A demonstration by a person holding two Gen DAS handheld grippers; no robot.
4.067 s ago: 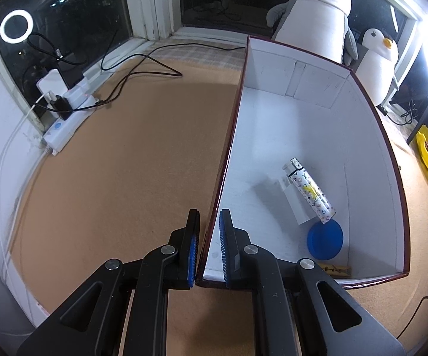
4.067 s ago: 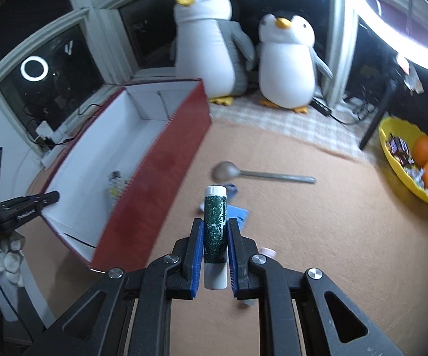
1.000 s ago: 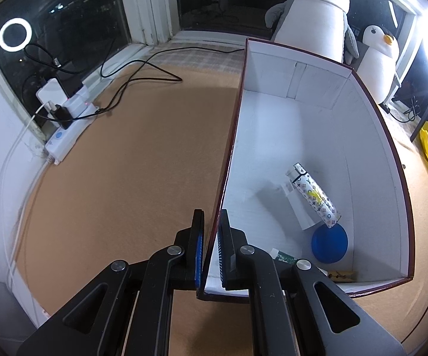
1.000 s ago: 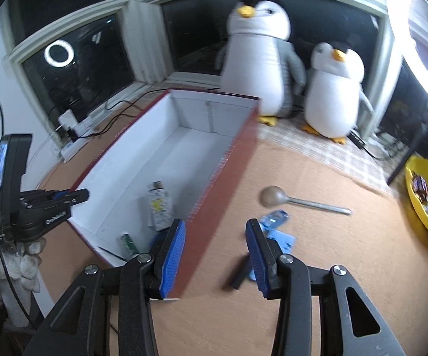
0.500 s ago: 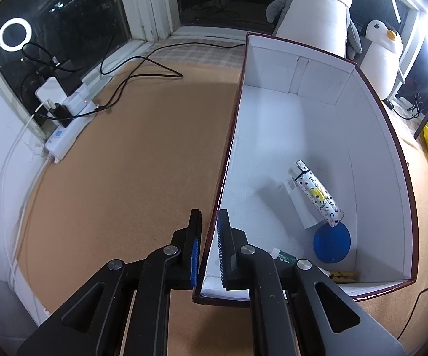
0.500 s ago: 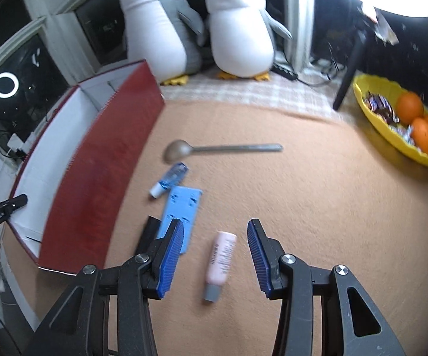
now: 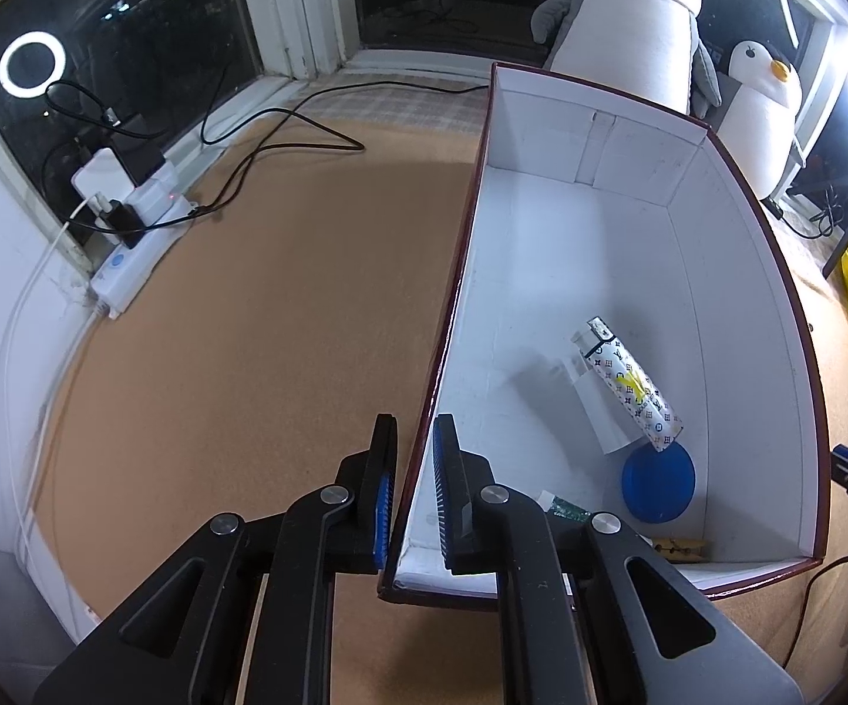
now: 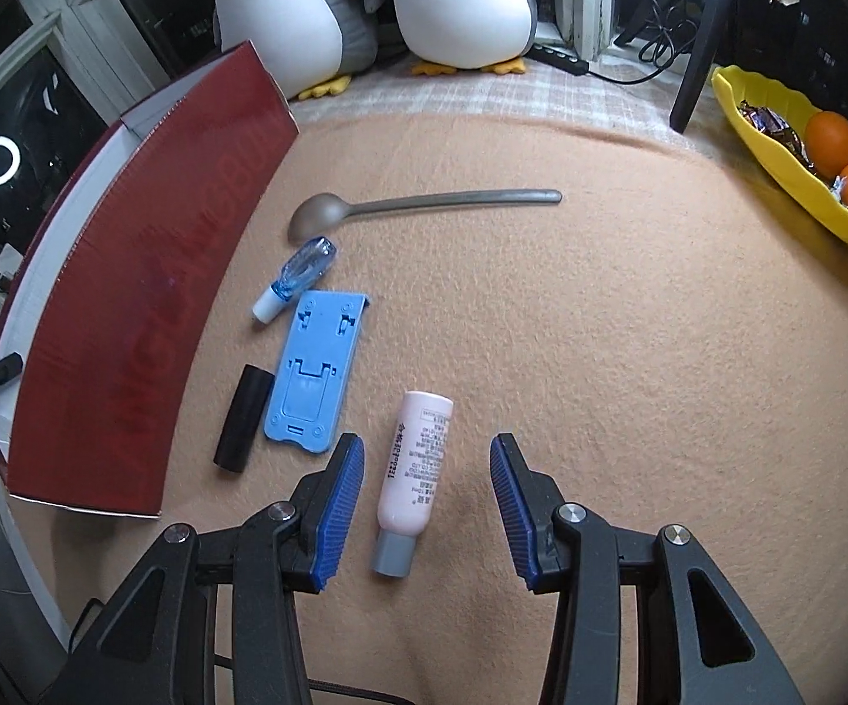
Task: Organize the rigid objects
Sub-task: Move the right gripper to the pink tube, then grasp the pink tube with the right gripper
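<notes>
Left wrist view: the left tongs (image 7: 412,487) are clamped on the box (image 7: 453,305) wall at lower centre. Inside, lower right, lie a patterned tube (image 7: 629,382) and a blue disc (image 7: 658,482).

Right wrist view: the right tongs (image 8: 427,505) stand apart, empty, astride a pink tube (image 8: 415,464) on the desk (image 8: 629,382) at lower centre; the pads are clear of it.

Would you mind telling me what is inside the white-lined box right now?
Inside the box: a patterned tube leaning over a blue disc, a wooden clothespin, and a green-labelled tube, mostly hidden behind the left gripper.
</notes>
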